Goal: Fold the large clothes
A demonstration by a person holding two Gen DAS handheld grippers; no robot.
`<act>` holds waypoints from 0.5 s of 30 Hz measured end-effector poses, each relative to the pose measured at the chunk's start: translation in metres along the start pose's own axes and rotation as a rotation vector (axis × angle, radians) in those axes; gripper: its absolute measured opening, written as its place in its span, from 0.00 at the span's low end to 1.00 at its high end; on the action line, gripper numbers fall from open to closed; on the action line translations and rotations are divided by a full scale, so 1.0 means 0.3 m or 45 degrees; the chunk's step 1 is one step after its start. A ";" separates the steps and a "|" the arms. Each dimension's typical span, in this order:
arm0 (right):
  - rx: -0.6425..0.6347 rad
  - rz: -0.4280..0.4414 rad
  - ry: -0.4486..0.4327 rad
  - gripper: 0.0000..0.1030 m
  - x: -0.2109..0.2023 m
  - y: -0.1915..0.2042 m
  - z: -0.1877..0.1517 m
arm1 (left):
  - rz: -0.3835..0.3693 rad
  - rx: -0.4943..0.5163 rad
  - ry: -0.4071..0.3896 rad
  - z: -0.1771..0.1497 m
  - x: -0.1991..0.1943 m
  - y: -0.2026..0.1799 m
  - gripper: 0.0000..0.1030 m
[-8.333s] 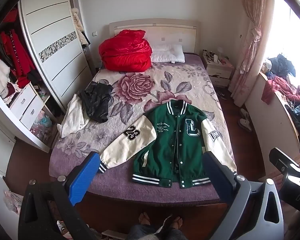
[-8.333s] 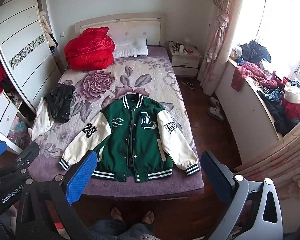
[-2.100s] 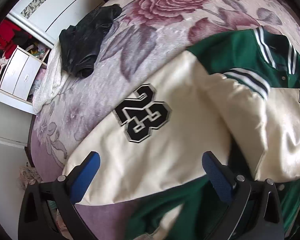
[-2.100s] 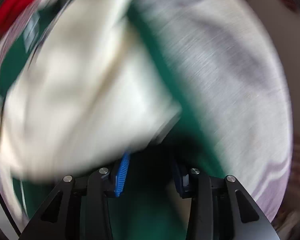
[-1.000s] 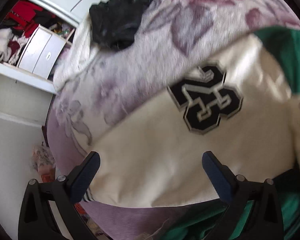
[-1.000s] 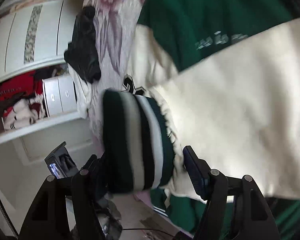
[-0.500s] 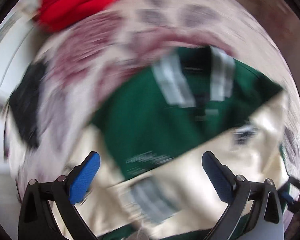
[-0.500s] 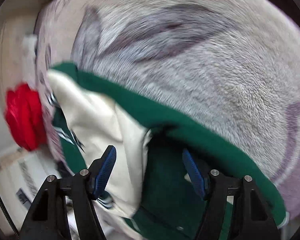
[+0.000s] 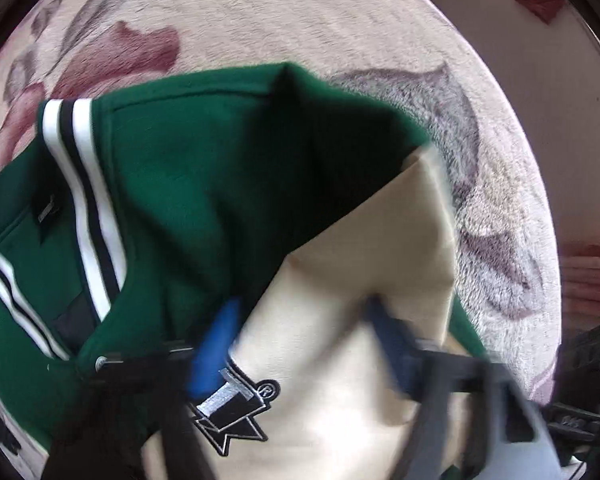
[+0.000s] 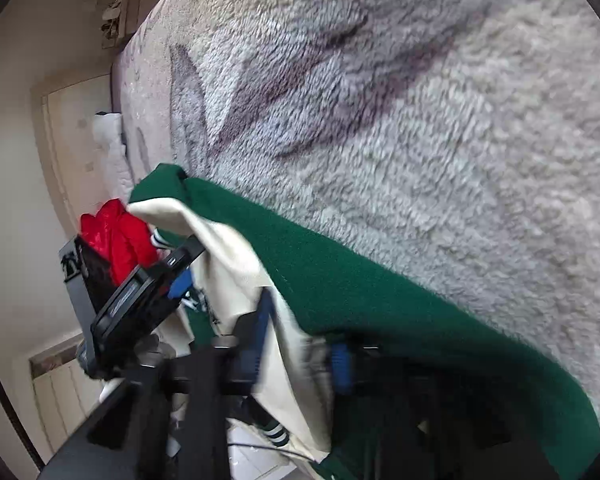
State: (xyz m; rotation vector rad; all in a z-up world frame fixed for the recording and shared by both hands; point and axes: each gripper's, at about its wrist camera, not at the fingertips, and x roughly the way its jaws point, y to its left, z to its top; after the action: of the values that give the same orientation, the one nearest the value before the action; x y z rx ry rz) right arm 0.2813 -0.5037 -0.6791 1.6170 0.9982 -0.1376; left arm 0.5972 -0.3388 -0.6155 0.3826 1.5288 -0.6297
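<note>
The green varsity jacket (image 9: 188, 184) with cream sleeves lies on the floral bed blanket (image 9: 340, 20). A cream sleeve (image 9: 360, 280) is folded across its chest. My left gripper (image 9: 300, 344) is blurred, with its blue fingers astride the cream sleeve by the shoulder; its jaws look partly closed. My right gripper (image 10: 300, 352) sits at the jacket's side edge (image 10: 380, 292), its blue fingers narrowly spaced around cream sleeve fabric (image 10: 284, 344). The left gripper's body also shows in the right wrist view (image 10: 140, 300).
The red quilt (image 10: 116, 240) lies at the bed's head beside a white pillow (image 10: 108, 140). The bed's right edge and wooden floor (image 9: 588, 272) are close beside the jacket.
The left gripper has swung right to the jacket's right shoulder and its fingers have narrowed onto the cream sleeve. The right gripper's fingers have closed in on the sleeve fabric at the jacket's edge.
</note>
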 end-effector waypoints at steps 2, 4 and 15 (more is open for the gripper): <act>-0.027 -0.016 -0.031 0.16 -0.026 -0.019 -0.007 | 0.026 0.022 -0.016 0.017 -0.008 0.024 0.11; -0.032 -0.035 -0.066 0.13 0.010 -0.012 -0.029 | -0.028 -0.004 -0.026 0.034 -0.019 0.086 0.07; -0.046 -0.181 -0.075 0.11 0.050 0.044 0.025 | -0.013 -0.197 -0.066 -0.013 -0.050 0.340 0.05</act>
State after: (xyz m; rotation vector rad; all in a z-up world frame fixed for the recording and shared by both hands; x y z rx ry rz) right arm 0.3027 -0.5018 -0.6803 1.5010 1.0639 -0.2607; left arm 0.6560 -0.2540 -0.6163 0.2391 1.5191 -0.5217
